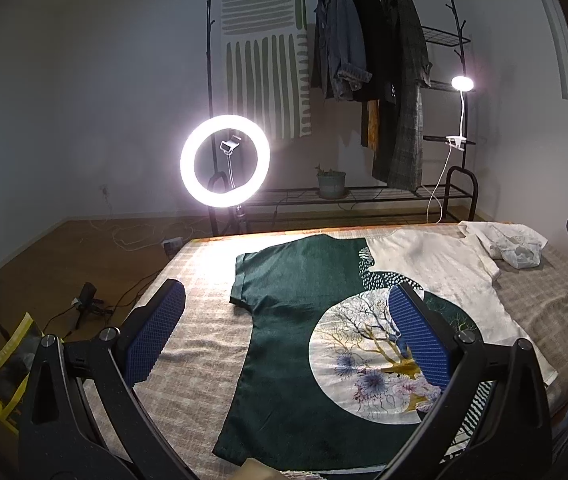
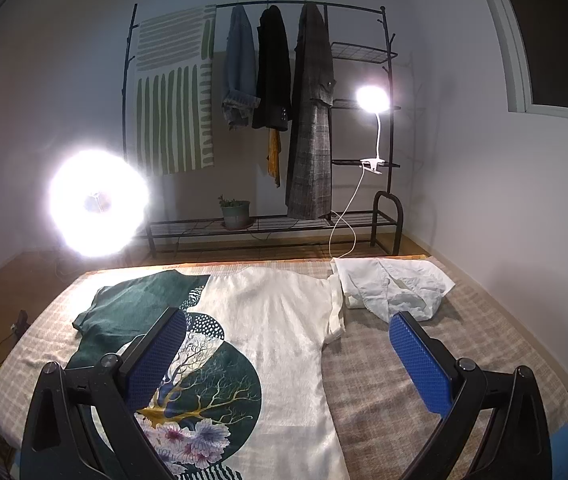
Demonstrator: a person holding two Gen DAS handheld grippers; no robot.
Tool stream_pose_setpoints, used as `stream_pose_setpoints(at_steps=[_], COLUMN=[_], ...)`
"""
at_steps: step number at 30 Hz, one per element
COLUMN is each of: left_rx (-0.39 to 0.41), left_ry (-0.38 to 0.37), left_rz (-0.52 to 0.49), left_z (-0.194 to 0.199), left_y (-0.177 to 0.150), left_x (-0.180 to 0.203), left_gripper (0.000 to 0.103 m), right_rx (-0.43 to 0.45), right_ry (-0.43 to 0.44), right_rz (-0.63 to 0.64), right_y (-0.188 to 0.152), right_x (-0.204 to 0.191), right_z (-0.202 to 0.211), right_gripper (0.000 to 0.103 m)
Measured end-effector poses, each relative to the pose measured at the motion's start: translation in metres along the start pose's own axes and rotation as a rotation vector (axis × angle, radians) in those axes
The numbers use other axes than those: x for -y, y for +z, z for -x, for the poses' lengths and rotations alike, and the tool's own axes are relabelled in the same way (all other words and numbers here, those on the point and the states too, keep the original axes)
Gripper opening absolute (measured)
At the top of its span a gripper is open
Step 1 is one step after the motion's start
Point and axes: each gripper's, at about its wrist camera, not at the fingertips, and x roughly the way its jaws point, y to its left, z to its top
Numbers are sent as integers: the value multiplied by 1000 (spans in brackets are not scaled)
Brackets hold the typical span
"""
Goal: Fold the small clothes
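Note:
A T-shirt, half dark green [image 1: 284, 312] and half cream [image 2: 280, 320], lies spread flat on the checked bedcover [image 1: 204, 320], with a round tree-and-flower print in its middle. My left gripper [image 1: 285, 316] hovers open above the green half, blue pads wide apart with nothing between them. Above the shirt's cream side and the bare cover, my right gripper [image 2: 287, 344] also stands open and holds nothing. A crumpled white garment [image 2: 393, 286] lies at the far right corner, touching the T-shirt's right sleeve.
Past the bed's far edge stand a lit ring light [image 1: 225, 159] and a black clothes rack [image 2: 268, 120] with hanging coats, a plant pot [image 2: 236, 213] and a clip lamp [image 2: 372, 99]. A yellow-trimmed bag [image 1: 8, 368] sits on the floor left of the bed. A wall runs along the right.

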Motion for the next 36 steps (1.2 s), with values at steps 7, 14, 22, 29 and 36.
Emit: stream_pose_setpoints(at_steps=[7, 14, 22, 29, 36], left_rx=[-44, -95, -171, -236, -429], left_ry=[31, 79, 141, 77, -9], left_rz=[-12, 7, 65, 176, 399], left_z=[-10, -21, -39, -51, -71], left_y=[-4, -13, -30, -63, -114], left_x=[-2, -23, -59, -93, -115], left_gripper=[103, 103, 103, 98, 75], right_rx=[-39, -54, -27, -67, -231], right_ry=[25, 76, 233, 368, 520], right_rz=[-9, 23, 119, 197, 227], right_y=[3, 16, 45, 77, 88], right_x=[-8, -37, -93, -159, -236], right_z=[-11, -27, -59, -101, -170], right_gripper=[103, 103, 103, 103, 99])
